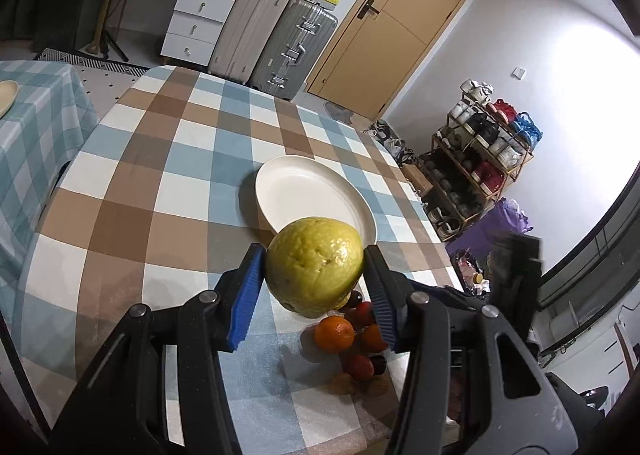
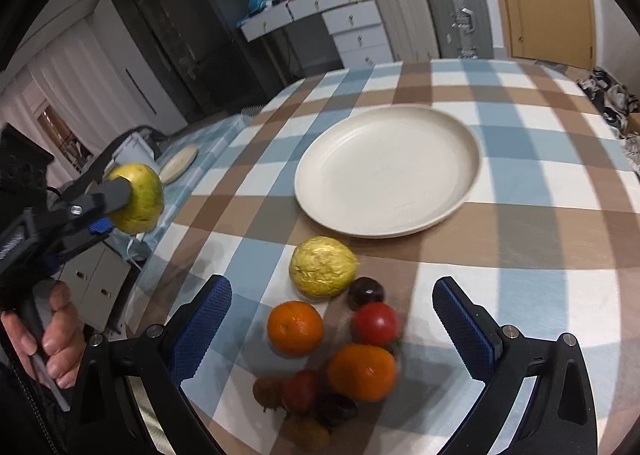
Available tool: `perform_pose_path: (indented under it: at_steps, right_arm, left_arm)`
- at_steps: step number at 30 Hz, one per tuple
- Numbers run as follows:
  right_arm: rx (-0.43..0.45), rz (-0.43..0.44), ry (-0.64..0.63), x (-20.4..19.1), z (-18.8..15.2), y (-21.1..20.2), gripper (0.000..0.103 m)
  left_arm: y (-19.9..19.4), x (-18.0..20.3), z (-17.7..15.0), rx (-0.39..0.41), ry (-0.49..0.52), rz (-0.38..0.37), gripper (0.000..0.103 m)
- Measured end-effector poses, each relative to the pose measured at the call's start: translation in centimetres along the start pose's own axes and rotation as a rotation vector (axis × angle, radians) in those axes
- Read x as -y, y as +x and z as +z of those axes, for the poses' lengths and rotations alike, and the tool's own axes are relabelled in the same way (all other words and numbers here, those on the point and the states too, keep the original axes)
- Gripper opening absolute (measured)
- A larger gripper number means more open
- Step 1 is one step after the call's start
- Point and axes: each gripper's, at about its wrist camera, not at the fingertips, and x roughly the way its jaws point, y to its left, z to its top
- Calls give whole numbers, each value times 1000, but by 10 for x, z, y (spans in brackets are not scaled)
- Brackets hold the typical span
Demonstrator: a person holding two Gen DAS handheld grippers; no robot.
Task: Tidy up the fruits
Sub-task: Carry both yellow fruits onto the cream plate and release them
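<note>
My left gripper [image 1: 314, 267] is shut on a large yellow-green fruit [image 1: 315, 270] and holds it in the air above the table, just short of the empty white plate [image 1: 304, 191]. It also shows at the far left of the right wrist view [image 2: 138, 199]. My right gripper [image 2: 332, 315] is open and empty above a pile of fruit: a second yellow fruit [image 2: 322, 267], two oranges [image 2: 295, 327] [image 2: 362, 371], a red fruit [image 2: 375, 323], dark plums [image 2: 365, 291] and small brown fruits [image 2: 267, 391]. The plate [image 2: 388, 171] lies just beyond the pile.
The table wears a checked blue, brown and white cloth [image 2: 520, 255]. A second table with a small plate [image 2: 179, 163] stands to the left. Suitcases [image 1: 294, 43], a drawer unit [image 1: 196, 23] and a door [image 1: 404, 23] are behind; a shoe rack [image 1: 476, 159] is to the right.
</note>
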Motion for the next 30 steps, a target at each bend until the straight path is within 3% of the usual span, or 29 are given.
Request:
perform_pose_path:
  at_steps: [11,23,25,30]
  right_arm:
    - [-104,-21,-93,-24,9,53,102]
    - [-143,-61,-117,-27,11,69,71]
    - [-145,-83,-139,-29,10,70,56]
    - [-148,-75,-176,-35,7,70,55]
  left_arm:
    - [4,9,-3,-17,34,32,47]
    - [10,13,-5,-28,52,50,47]
    - [11,13,-6,-29,54,52,47]
    - [13,12,-8,-31,55,57,47]
